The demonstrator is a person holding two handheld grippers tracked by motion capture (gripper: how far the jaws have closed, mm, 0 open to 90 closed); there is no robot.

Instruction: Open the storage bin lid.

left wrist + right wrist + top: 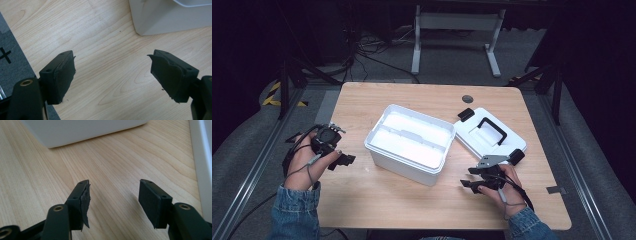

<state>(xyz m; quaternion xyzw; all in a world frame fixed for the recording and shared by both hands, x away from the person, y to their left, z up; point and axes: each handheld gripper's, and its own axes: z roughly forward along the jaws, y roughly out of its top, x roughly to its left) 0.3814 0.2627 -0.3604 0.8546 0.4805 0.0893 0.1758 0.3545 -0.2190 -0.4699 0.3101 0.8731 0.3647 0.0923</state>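
Your left gripper (343, 159) sits near the left edge of the light wooden table (377, 200). Its two black jaws are wide apart and hold nothing. In the left gripper view, bare wood lies between them, and a corner of the open white plastic box (160, 20) shows up ahead and to the right.

Your right gripper (469, 177) rests near the front right of the table. Its jaws are wide apart too, with nothing in them. In the right gripper view the box wall (82, 130) is ahead of it, across a strip of bare wood.

The box (409, 142) stands in the middle of the table, between your two grippers. Its long side runs from the back left to the front right. It lies to the right of your left gripper, and to the left of and a little behind your right one. Both are near it, and neither touches it.

The white flat lid with a black handle (489, 132) lies just beside the box on its right. It is just behind your right gripper, so that hand is much nearer to the lid. I think the lid goes on next. Nothing blocks the way to it.
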